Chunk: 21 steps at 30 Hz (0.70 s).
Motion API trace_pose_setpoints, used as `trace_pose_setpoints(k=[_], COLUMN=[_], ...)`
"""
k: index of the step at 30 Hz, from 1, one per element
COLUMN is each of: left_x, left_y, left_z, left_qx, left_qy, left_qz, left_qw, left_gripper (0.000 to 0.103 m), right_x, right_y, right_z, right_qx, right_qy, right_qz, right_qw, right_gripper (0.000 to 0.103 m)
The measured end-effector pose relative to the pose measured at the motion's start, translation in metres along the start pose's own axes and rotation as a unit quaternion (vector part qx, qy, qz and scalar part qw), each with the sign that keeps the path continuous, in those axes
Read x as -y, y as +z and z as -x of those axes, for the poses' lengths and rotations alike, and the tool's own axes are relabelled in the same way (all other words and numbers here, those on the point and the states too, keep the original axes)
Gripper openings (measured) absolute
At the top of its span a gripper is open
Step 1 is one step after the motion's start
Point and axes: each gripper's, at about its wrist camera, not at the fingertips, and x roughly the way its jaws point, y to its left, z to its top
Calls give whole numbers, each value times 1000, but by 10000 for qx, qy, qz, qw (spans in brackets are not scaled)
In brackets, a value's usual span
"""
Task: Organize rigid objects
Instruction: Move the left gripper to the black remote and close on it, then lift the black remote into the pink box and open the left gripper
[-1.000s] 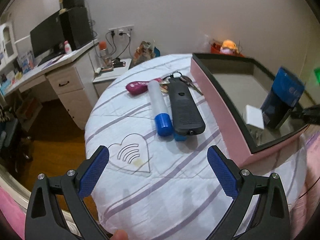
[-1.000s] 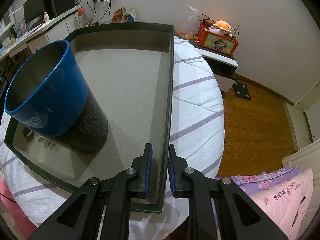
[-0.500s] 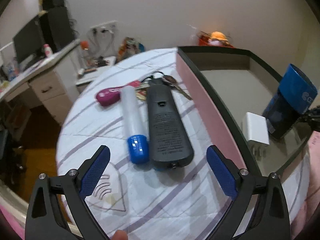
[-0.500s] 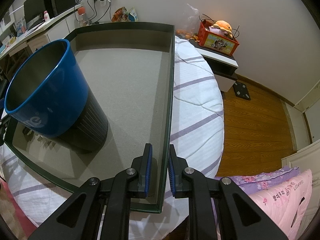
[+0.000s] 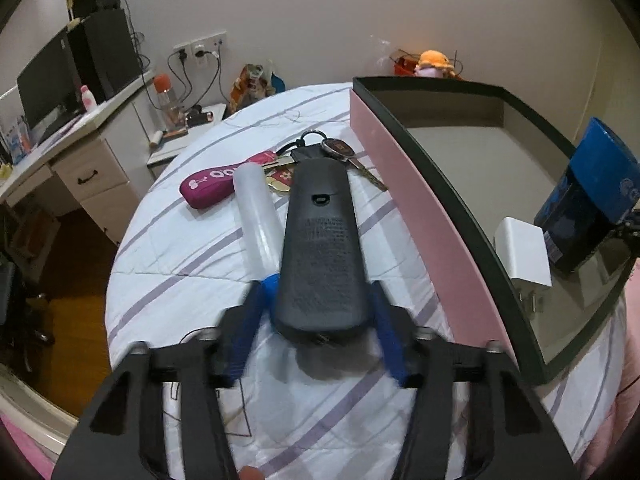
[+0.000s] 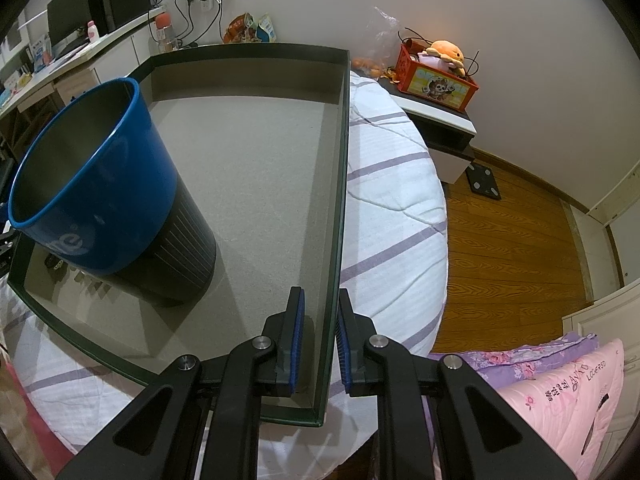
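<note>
A black remote lies face down on the striped bedspread. My left gripper has closed around its near end, one blue pad on each side; the pads are blurred. A clear tube with a blue cap lies touching the remote's left side. A magenta case and a key bunch lie behind them. My right gripper is shut on the right wall of the pink, dark-rimmed box. In the box stand a blue cup, also in the left wrist view, and a white charger.
The box's pink wall runs close along the remote's right side. A desk with a monitor and a nightstand stand beyond the bed. A red crate with a plush toy sits at the far right, above wooden floor.
My left gripper has moved forward to the remote and its jaws have closed from wide open onto the remote's near end. My right gripper has kept its hold on the box wall.
</note>
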Motion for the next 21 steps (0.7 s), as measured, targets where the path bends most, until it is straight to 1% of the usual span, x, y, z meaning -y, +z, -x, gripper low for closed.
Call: trace_pose_setpoints(k=[1,3,9,10,12,15,21], left_x=[-4,-8,-12,-13,-13,-9,-8], left_y=[-1,-4,-25,-28,-37,-52,-80], left_z=[3,7,28,34,45,55,60], left_qx=[0,-5,31,79,55,-23,-274], left_qy=[-134,-260,-367,-401,-545,-485,-409], left_qz=[98,157,178,197,167,-46,-165], left_qw=[9999,9995,9992,9990,9984,9988,9986], left_gripper=[47,47,47,47,47,47,47], right_x=[1,1,0,1,1,1,1], right_y=[0,1,1,1,1,1,0], right_z=[0,0,0,-1,-1,-1,-2], right_qx=[2,3,-4,-6,-3,-1,-10], right_qy=[0,1,5,3,2,4,2], right_qz=[-3,-3,-6,-4,-7,-8,-27], right_qw=[10000,10000,10000,10000,10000,10000,10000], right_gripper=[16,16,16,16,16,16,16])
